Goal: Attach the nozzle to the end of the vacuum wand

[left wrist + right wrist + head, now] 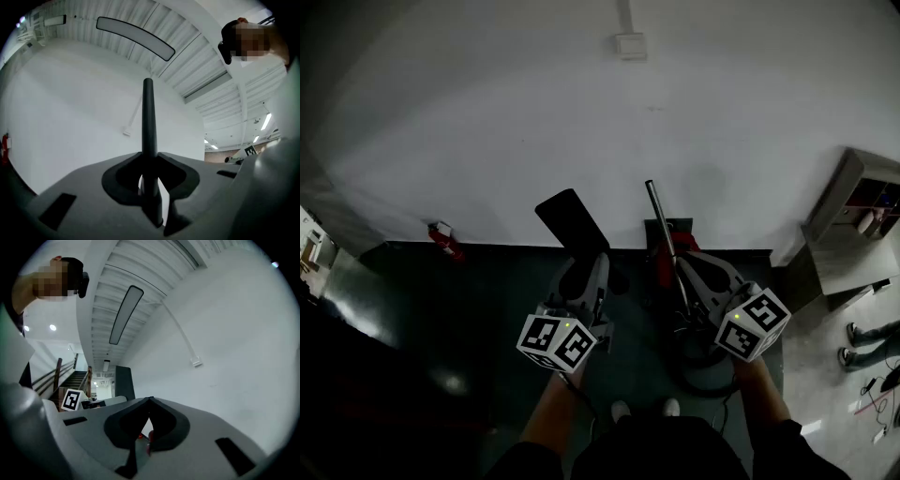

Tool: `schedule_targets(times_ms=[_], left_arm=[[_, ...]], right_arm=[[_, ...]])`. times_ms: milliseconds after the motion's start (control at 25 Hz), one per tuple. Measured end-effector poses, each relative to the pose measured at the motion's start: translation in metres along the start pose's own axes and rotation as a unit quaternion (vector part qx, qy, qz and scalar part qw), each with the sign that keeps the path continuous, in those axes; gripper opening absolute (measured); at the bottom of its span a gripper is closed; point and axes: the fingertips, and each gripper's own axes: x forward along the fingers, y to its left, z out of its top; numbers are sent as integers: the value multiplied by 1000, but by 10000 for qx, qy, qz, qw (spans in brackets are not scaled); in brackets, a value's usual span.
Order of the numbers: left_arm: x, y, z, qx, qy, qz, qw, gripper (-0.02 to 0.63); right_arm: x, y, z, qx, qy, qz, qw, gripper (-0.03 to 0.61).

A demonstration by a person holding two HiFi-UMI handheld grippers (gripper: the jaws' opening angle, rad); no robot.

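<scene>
Nozzle (572, 220) of matte black plastic stands up out of the left tongs (584, 272), whose grey pads press on its lower end. From the head view it is a broad, flat blade with rounded corners, tilted toward the upper left. In the left gripper view it shows edge-on as a thin, slightly tapering strip (148, 122) rising from between the tongs (150, 161) against the pale smooth wall (70, 108).

Just to its right, apart from it, the vacuum wand (661, 220) is a slim, shiny metal tube that leans up from the red vacuum body (661, 264) on the dark floor (441, 309). Its open top end is bare.

The right tongs (686, 267) sit close beside the wand's lower part; I cannot tell whether they touch it. In the right gripper view their tips (149, 401) are drawn together on nothing, with only a glimpse of red through the slit below.

Each pair of tongs carries a cube with black-and-white square markers.
</scene>
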Motion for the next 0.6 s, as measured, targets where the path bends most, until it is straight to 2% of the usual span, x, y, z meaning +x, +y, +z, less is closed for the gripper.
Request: schedule_targets(times_ms=[600], left_arm=[[0, 3, -3, -39, 94, -17, 9999, 84]], right_arm=[[9, 0, -16, 104, 186, 11, 9998, 16]])
